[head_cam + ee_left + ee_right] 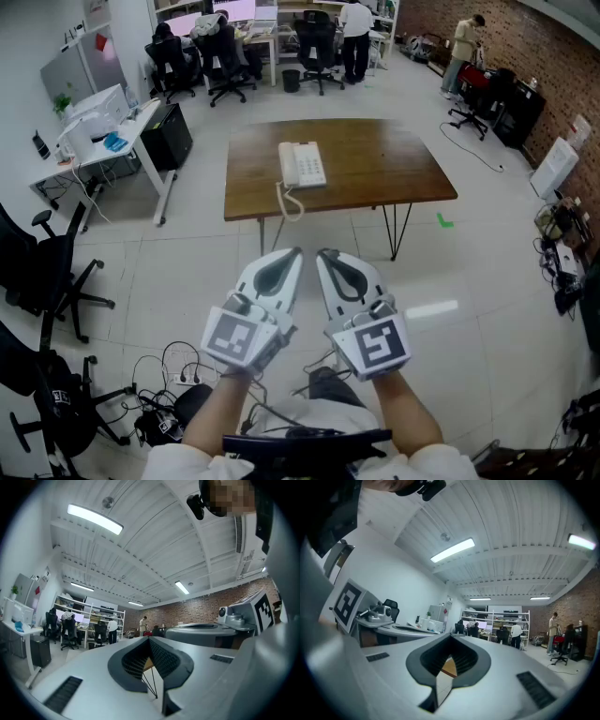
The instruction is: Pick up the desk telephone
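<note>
Both closed, empty grippers, left (279,277) and right (339,277), hang well short of the white desk telephone (302,164), lengthwise toward the wooden bench's (394,169) near edge.

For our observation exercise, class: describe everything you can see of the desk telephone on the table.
The desk telephone is white, looks plastic, and lies flat on the brown wooden table, by its nearer edge. Its handset rests on the left, keypad on the right. Its cord loops over the table edge.

One telephone (302,165) — one table (394,159) — two claws (294,253) (323,254)
</note>
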A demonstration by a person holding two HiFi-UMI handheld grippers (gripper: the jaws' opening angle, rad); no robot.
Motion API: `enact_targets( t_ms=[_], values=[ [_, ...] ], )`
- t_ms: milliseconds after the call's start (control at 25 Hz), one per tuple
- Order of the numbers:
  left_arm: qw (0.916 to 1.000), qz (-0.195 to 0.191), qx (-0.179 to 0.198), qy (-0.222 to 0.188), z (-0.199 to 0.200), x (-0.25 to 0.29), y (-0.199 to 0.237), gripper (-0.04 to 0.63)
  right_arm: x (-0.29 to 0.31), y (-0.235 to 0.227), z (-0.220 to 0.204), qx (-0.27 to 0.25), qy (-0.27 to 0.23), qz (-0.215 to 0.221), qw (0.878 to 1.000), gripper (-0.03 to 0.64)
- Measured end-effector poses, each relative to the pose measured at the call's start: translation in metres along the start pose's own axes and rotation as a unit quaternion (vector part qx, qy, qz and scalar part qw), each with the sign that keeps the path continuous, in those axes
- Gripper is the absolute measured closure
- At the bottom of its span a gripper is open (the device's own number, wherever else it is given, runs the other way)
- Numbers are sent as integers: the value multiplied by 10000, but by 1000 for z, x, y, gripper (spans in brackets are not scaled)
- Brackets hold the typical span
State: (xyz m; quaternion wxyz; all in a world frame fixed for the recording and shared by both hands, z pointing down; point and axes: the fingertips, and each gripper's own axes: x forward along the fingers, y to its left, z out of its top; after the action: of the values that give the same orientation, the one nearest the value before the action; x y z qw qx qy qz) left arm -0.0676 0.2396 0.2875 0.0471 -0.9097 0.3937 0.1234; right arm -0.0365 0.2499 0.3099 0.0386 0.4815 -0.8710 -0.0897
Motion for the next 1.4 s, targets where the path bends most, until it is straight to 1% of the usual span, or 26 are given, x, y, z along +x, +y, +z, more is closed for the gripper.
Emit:
enact_targets(
  t_ms=[240, 480, 600, 680, 840, 960, 1120, 1400],
  values=[
    [9999, 125, 51, 37, -5, 9, 11, 592, 9, -12, -5, -137, -23, 65, 9999, 617],
    [9996, 222, 147, 11, -11, 25, 24, 592, 27, -26, -11, -206, -91, 253, 9994, 617],
    [9990, 351, 275, -33, -12, 37, 32, 592, 39, -32, -13, -110, -124, 320, 9993, 617],
    [9987, 416, 297, -78, -12, 43, 38, 592, 46, -36, -14, -29, -144, 374, 9992, 617],
    [9986, 398, 301, -146, -16, 55, 48, 592, 56, -45, -20, 12, -182, 408, 9990, 617],
    [9988, 330, 369, -24, -26, 65, 55, 592, 63, -55, -27, 84, -161, 450, 9988, 617],
    [9985, 300, 452, 126, -39, 80, 65, 592, 77, -69, -36, 154, -154, 612, 9979, 617],
    [9980, 372, 449, 255, -58, 114, 86, 592, 108, -100, -52, 272, -115, 642, 9975, 617]
  ],
)
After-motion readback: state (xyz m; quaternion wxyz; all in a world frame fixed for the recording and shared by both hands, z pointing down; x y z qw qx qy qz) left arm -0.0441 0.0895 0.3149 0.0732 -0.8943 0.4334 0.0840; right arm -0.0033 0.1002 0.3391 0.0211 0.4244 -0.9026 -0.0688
